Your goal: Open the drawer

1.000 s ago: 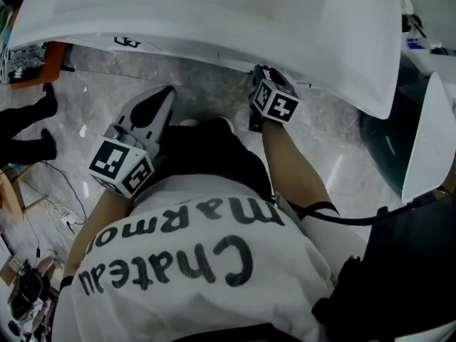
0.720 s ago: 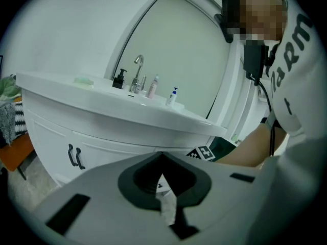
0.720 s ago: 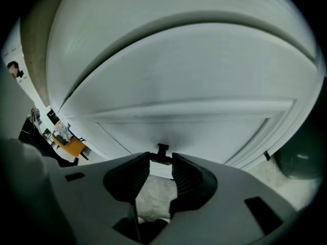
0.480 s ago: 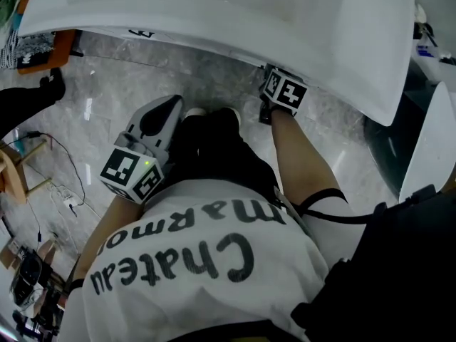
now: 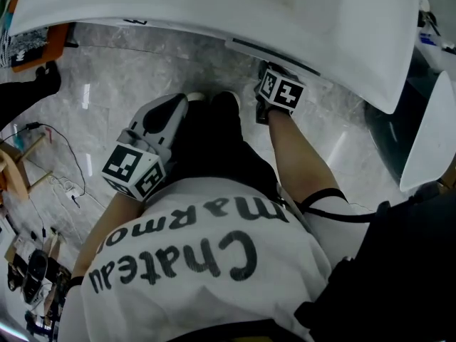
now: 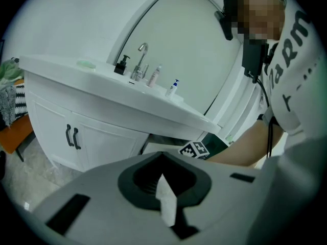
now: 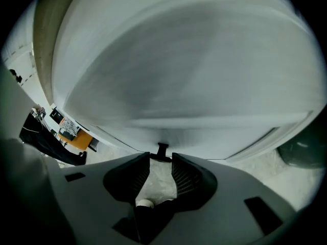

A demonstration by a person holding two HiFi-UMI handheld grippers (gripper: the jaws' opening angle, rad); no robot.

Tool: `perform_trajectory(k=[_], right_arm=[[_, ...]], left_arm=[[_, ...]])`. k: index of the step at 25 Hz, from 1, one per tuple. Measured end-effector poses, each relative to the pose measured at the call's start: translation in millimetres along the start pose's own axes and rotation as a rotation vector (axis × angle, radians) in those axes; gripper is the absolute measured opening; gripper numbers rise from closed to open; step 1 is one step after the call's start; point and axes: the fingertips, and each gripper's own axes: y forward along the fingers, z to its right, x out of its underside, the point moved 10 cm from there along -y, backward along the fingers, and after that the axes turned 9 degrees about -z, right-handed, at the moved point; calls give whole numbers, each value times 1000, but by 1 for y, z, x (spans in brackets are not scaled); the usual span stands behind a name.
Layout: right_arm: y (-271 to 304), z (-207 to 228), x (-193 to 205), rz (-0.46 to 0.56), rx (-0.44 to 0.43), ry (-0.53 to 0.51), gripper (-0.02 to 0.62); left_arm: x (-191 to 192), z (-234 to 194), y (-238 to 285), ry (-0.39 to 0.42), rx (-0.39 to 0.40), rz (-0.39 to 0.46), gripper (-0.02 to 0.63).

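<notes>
The white drawer (image 6: pixel 153 148) sits under the vanity counter (image 5: pixel 235 13), at its right end. A dark gap (image 5: pixel 274 52) shows above its front. In the right gripper view the drawer front (image 7: pixel 194 86) fills the picture, and its small black handle (image 7: pixel 162 151) sits between the jaw tips. My right gripper (image 7: pixel 161 155) is shut on that handle. In the head view the right gripper (image 5: pixel 271 73) reaches under the counter's edge, and its marker cube (image 6: pixel 196 149) also shows in the left gripper view. My left gripper (image 5: pixel 178 104) (image 6: pixel 163 157) hangs shut and holds nothing, away from the drawer.
The counter carries a tap (image 6: pixel 140 60) and small bottles (image 6: pixel 173 87). Two cabinet doors with black handles (image 6: pixel 73 137) stand left of the drawer. An orange stool (image 5: pixel 39 52) and cables (image 5: pixel 43 155) lie on the marble floor at the left. A white curved fixture (image 5: pixel 431 134) stands at the right.
The right gripper has closed on the handle and drawn back toward me, and a dark gap has opened under the counter. The left gripper has shifted slightly to the right.
</notes>
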Motion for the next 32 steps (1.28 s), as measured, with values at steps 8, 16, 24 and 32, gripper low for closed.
perform_trajectory(k=[8,16,24,32], right_arm=[[-2,0,3,-20,-14,9,141],[-9,-4,31,-56,-30,-2,141],[-15,-8,51,-63,-27,5,141],[-16,-9,61,-61,-22,12,141]], left_arm=[[5,1,0,40,45,-55,8],[4,5,-2,84,78,-74,8],[10,7,-3,96,100,-100,8],[17,7,-5,117,124,-117,8]])
